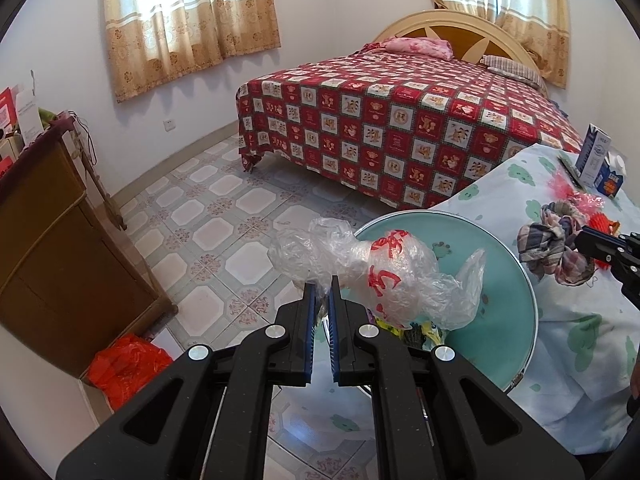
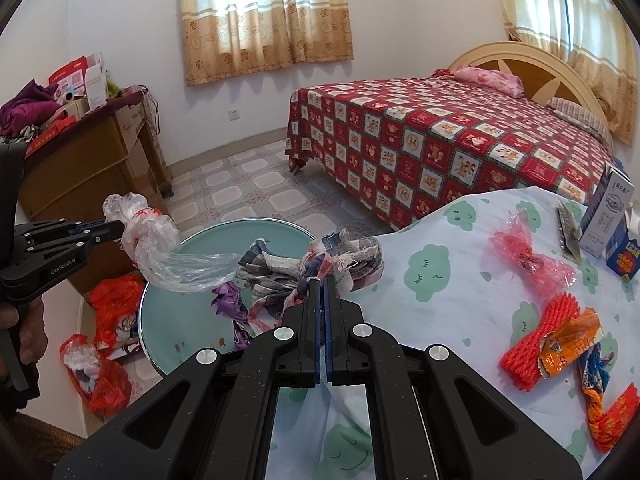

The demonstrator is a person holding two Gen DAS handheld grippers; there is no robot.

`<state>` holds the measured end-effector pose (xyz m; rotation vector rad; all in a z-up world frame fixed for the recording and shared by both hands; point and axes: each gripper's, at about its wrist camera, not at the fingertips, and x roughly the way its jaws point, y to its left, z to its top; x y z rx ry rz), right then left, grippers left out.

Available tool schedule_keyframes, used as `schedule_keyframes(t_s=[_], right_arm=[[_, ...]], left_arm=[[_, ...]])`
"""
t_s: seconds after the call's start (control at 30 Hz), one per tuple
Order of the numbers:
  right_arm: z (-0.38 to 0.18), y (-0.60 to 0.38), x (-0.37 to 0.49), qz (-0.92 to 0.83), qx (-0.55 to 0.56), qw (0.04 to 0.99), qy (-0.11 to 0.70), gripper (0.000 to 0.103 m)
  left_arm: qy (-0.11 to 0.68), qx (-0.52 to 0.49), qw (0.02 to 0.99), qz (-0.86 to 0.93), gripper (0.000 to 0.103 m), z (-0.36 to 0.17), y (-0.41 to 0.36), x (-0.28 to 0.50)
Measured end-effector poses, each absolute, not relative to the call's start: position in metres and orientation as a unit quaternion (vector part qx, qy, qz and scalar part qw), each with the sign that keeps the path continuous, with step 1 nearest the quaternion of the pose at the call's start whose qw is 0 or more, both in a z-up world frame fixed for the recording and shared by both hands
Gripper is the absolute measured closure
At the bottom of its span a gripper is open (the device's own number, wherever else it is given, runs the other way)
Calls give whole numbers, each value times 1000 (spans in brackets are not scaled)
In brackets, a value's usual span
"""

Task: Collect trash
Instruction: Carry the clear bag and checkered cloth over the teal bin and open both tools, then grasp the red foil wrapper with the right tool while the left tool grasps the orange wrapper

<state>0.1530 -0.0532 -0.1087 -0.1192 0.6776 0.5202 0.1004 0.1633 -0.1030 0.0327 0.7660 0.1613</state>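
Two grippers are clamped on trash: a clear plastic bag with red print is pinched by the left gripper above the round teal table, and a crumpled checked rag is pinched by the right gripper at the left edge of the cloud-patterned cloth.

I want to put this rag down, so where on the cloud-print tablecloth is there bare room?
Free: the stretch of tablecloth between the plaid rag and the pink wrapper, and the part near the right gripper. Crowded: the right edge, with the orange net, snack wrappers and cartons.
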Motion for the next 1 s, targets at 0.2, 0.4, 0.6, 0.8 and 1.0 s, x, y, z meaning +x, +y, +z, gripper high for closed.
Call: schedule_keyframes(t_s=[0.2, 0.4, 0.6, 0.8, 1.0], right_arm=[[-109, -50, 153, 255, -58, 907, 330, 101], [-114, -47, 153, 268, -53, 901, 338, 100], [-119, -48, 153, 269, -45, 898, 344, 76], [-122, -52, 150, 259, -40, 901, 346, 67], [-119, -70, 138, 233, -40, 912, 335, 61]], left_arm=[[375, 16, 924, 72, 97, -104, 160, 101], [376, 14, 924, 58, 93, -104, 155, 100], [379, 15, 924, 48, 76, -107, 149, 99], [378, 17, 924, 50, 52, -108, 144, 98], [383, 22, 922, 47, 45, -114, 137, 97]])
